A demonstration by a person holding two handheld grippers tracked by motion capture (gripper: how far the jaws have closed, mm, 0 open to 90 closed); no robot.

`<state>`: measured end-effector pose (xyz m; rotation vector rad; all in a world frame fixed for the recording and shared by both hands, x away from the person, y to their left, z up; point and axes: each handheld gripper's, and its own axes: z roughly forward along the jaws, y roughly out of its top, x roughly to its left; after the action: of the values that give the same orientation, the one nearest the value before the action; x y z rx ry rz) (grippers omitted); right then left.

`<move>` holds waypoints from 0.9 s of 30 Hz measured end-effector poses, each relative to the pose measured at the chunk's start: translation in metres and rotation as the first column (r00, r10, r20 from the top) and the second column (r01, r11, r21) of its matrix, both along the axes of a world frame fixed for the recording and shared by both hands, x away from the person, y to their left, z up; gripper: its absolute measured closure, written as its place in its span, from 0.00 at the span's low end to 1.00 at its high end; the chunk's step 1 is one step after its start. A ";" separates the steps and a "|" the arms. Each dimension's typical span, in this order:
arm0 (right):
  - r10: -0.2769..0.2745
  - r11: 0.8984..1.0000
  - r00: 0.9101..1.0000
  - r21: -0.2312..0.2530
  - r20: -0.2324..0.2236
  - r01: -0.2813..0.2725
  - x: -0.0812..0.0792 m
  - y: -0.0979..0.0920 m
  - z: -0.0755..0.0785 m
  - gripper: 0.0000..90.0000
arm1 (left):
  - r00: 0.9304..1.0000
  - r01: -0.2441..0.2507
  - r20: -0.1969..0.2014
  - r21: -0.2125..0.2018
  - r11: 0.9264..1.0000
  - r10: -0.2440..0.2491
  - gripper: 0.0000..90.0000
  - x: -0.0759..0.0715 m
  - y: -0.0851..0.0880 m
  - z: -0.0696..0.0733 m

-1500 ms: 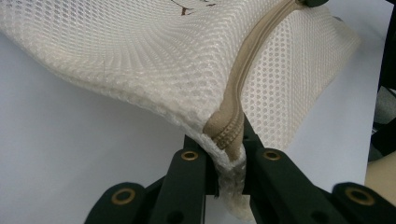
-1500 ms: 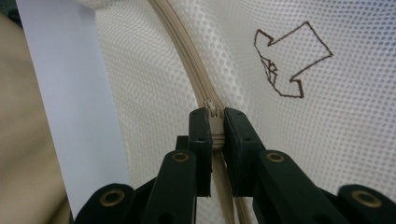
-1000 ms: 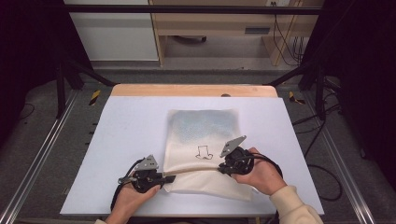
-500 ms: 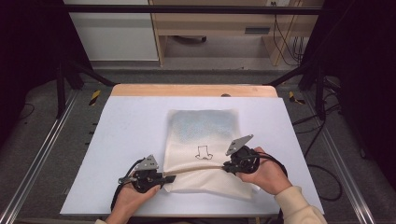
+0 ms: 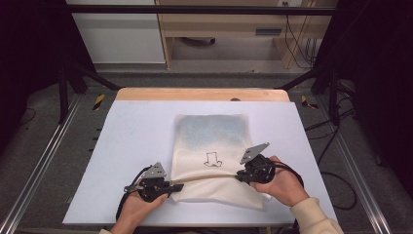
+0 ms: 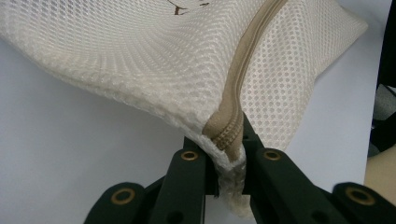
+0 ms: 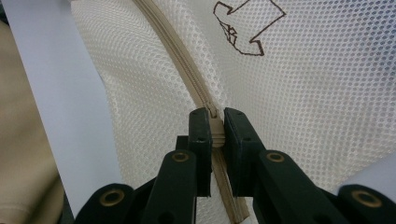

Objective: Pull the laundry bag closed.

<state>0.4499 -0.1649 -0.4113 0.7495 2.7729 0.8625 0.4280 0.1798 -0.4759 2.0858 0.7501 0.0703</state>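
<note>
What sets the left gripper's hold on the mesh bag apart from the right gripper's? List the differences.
1. The left gripper clamps the end of the zipper at the edge of the mesh bag; the right gripper clamps the zipper farther along.
2. In the high view, the right gripper sits nearer the printed drawing than the left.

Both are shut on the zipper.

The high view looks forward and down from above the person's side onto the whole white table [image 5: 122, 146], from well back. The left gripper view rides low and very close, looking along its black jaws at the mesh bag [image 6: 140, 60] and its zipper [image 6: 233, 112]. The right gripper view sits equally close over the same zipper [image 7: 187, 70]. All three share that bag.
</note>
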 end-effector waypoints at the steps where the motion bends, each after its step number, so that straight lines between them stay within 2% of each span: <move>1: -0.004 1.000 1.000 0.006 -0.001 0.004 0.000 0.000 0.000 0.91 | 1.000 0.001 0.002 0.002 1.000 -0.001 0.94 0.000 0.000 0.000; 11: -0.026 1.000 1.000 0.013 0.008 0.026 -0.002 -0.010 -0.002 0.91 | 1.000 0.001 0.009 0.010 1.000 -0.001 0.94 0.000 -0.001 0.000; 15: -0.047 0.999 0.999 0.024 -0.006 0.047 -0.003 -0.016 -0.004 0.91 | 1.000 0.002 0.010 0.011 1.000 -0.002 0.94 0.000 -0.001 0.000; 27: -0.062 0.998 0.998 0.023 0.000 0.062 -0.007 -0.025 -0.005 0.91 | 1.000 0.006 0.010 0.013 1.000 -0.006 0.94 -0.001 -0.002 0.000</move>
<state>0.4432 -0.1899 -0.4163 0.8345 2.7273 0.8840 0.4273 0.1780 -0.4761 2.0982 0.7396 0.0825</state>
